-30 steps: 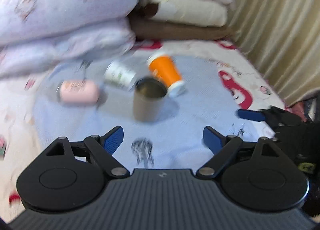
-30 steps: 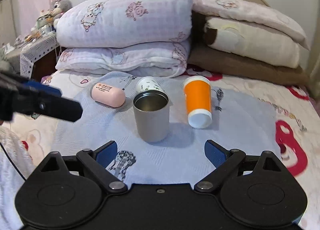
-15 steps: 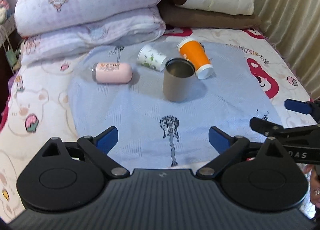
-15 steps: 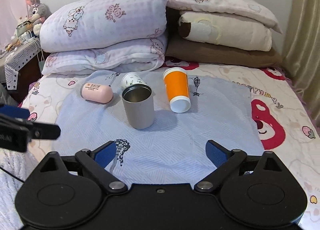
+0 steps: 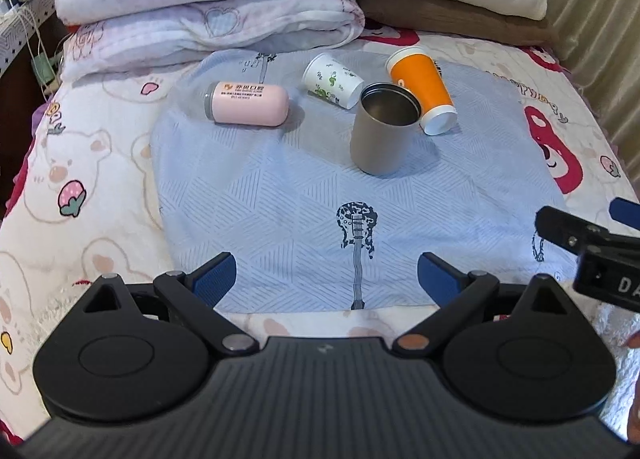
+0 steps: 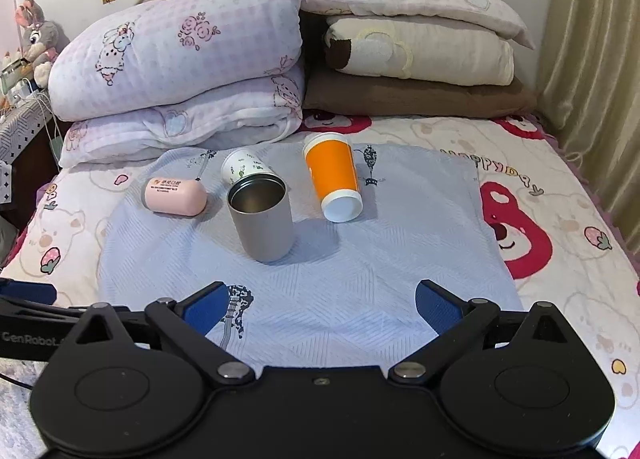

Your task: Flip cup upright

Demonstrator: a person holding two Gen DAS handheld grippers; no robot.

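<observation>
Nearest the lenses, two claws held low over the bed's foot: left claw (image 5: 326, 277) spread wide, blue pads far apart, nothing between them; right claw (image 6: 322, 309) likewise spread wide and empty, its tips also jutting in at the right edge of the left wrist view. Beneath both, a pale blue cloth (image 6: 360, 279) with guitar prints, laid flat over the bear-patterned bed sheet (image 6: 560, 219). Farther on, near the cloth's middle, a grey metal cup (image 6: 262, 219) standing upright, mouth up, well apart from either claw. Just behind it and to its left, a small white paper cup (image 6: 240, 168) with green marks, lying on its side, seemingly touching the metal cup's rim in the right wrist view. To the right, an orange cup (image 6: 334, 179) also on its side, white end toward the cameras. Left of those, a pink capsule-shaped container (image 6: 174, 196) lying flat. Beyond the cloth, folded lilac quilts (image 6: 180, 71) and stacked pillows (image 6: 416, 47) against the headboard.
</observation>
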